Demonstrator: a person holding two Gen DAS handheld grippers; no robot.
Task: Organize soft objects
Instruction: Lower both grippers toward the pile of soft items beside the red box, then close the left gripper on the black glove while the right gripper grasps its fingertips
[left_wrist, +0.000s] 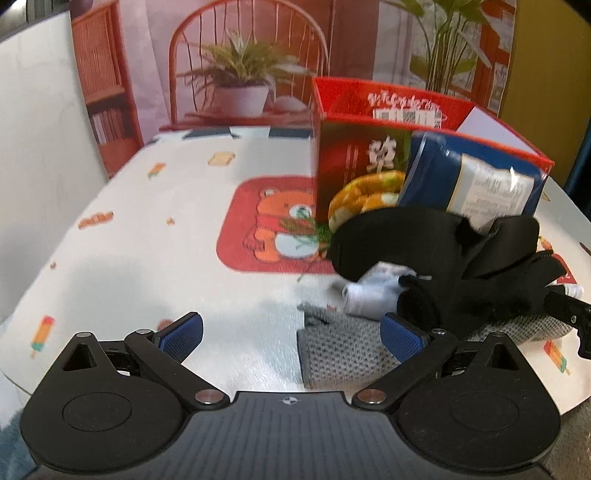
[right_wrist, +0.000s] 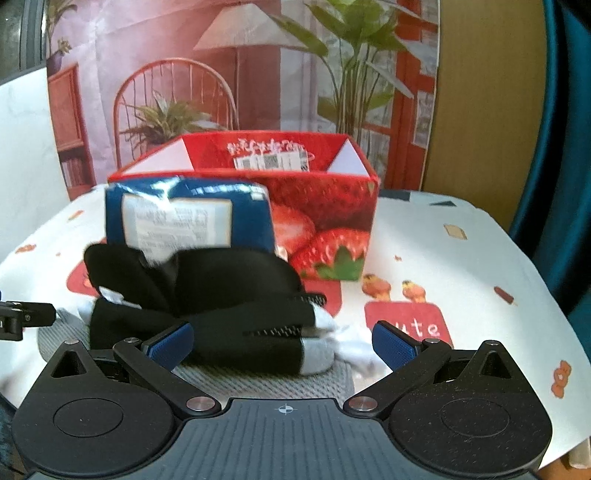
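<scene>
Right gripper (right_wrist: 282, 341): spread wide, holding nothing, low over the table. Black sock (right_wrist: 236, 332) straight ahead at 12 o'clock, lying between the two blue pads, near but not yet pinched. Long axis crosswise, 9 to 3 o'clock, grey toe (right_wrist: 317, 360) toward 2 o'clock. Under it, a grey knit cloth (right_wrist: 266, 380); behind it, toward 11 o'clock, more black soft pieces (right_wrist: 221, 277) heaped together, edges blurred and hard to separate.

Left gripper (left_wrist: 291, 334): also spread and holding nothing, over bare tablecloth. Pile off to its 1–2 o'clock; right pad just at the edge of the grey knit cloth (left_wrist: 343, 354), contact uncertain. White sock (left_wrist: 373, 295) at 1 o'clock, black pieces (left_wrist: 443, 258) beyond it.

Likely judgement: right one nearer and better lined up, sock already inside its span; a crosswise sock suits a pinch at mid-length. Left one would need to swing toward 2 o'clock first.

Further out: blue pack (right_wrist: 188, 218) at 11 o'clock from the right gripper, leaning on the red box (right_wrist: 325, 221), which stands at 12 o'clock, open at the top, apparently the place for soft things. Yellow-orange plush (left_wrist: 365, 195) tucked against the box, seen only from the left. Table (right_wrist: 461, 258) covered in a printed cloth.

In the way: cloth beneath may come up with the sock if the pads close low; the blue pack and black heap stand between sock and box, so a lift over them looks needed.
</scene>
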